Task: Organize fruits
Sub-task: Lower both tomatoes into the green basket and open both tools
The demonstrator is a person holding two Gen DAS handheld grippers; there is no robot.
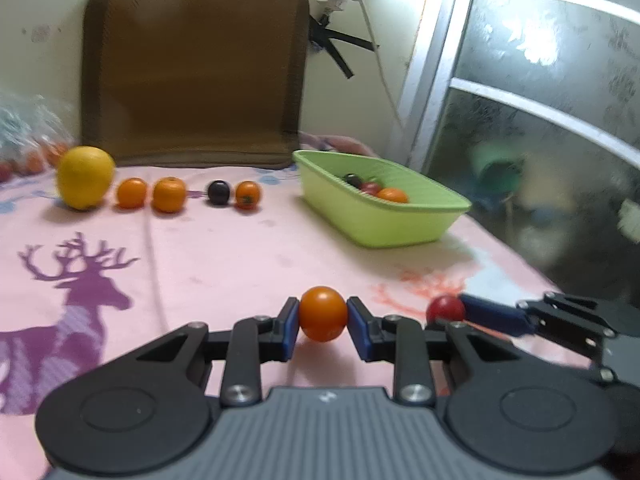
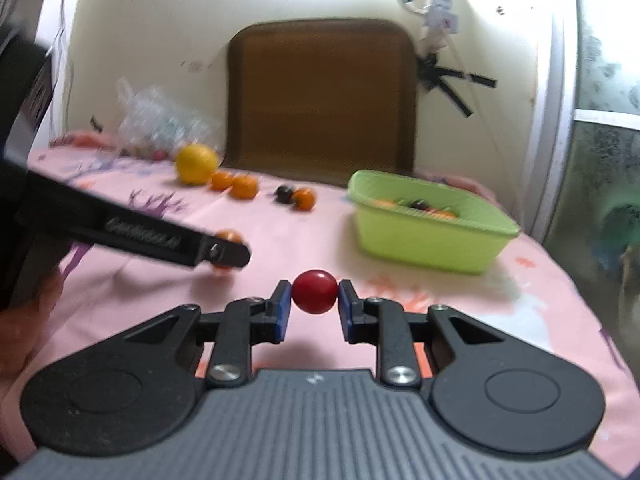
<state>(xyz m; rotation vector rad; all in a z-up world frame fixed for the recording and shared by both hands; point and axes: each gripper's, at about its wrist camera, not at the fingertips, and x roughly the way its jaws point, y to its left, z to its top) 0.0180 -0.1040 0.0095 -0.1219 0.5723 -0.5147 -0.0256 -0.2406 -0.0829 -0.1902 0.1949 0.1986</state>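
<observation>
Orange fruit [image 1: 323,313] clamped in left tool [image 1: 323,322], red fruit [image 2: 314,291] in right tool [image 2: 312,310]. Smooth round fruits easily squeezed out, rolled off worktop [image 1: 224,256] before green basket [image 1: 400,228] reached.

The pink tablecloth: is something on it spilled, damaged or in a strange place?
Nothing stands out. On the pink tablecloth the loose fruits lie in a row, the green basket stands upright, and each gripper holds one small fruit between its fingers.

Each gripper, left gripper [image 1: 323,330] and right gripper [image 2: 314,306], has a ribbed grey body, black linkage arms with silver screws and blue-padded jaws; blurred white lettering, perhaps a brand, marks one side.
</observation>
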